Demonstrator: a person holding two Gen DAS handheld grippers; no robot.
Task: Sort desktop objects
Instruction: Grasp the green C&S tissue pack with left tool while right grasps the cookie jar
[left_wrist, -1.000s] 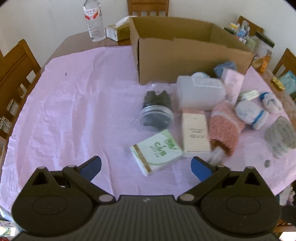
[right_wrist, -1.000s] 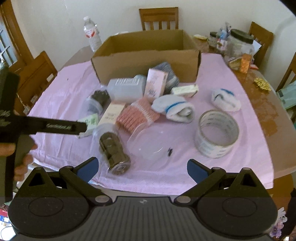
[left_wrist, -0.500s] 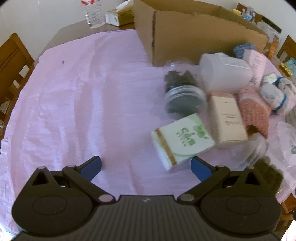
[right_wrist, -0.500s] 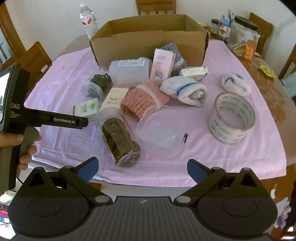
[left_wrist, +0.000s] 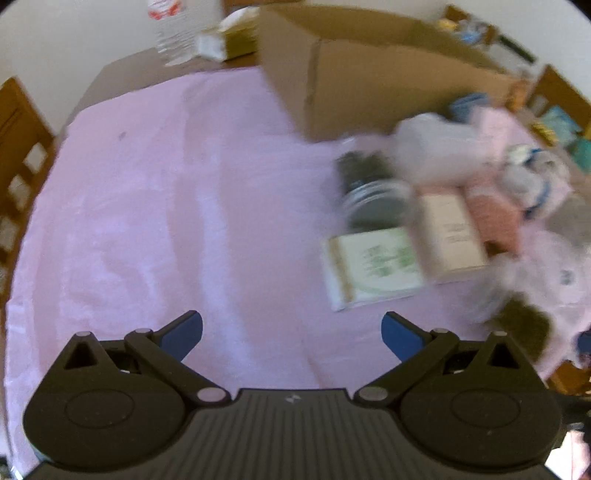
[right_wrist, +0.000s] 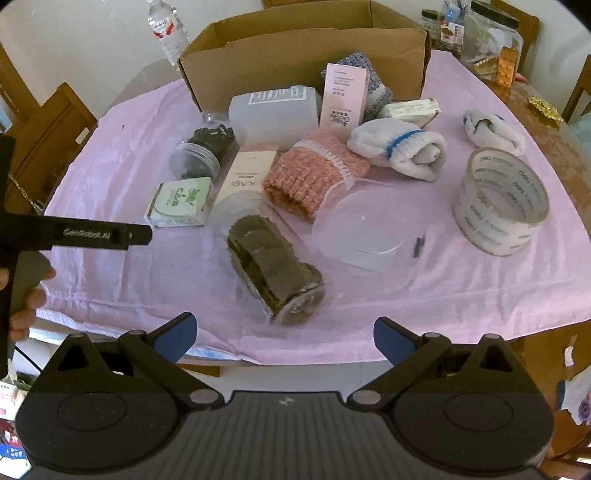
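My left gripper (left_wrist: 291, 328) and right gripper (right_wrist: 284, 334) both gape, empty, over the pink cloth (right_wrist: 155, 273); jar (right_wrist: 275, 275) lies just ahead.

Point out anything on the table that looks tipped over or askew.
Two clear jars lie on their sides: one of dark discs near the front edge, one with dark contents by the cardboard box. Nothing looks spilled.

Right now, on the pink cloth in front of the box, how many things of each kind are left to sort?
Clear jars: 2
Cartons and packs: 4
Rolled socks: 2
Knitted pieces: 2
Tape roll: 1
Clear lid: 1
White plastic jug: 1
Total: 13
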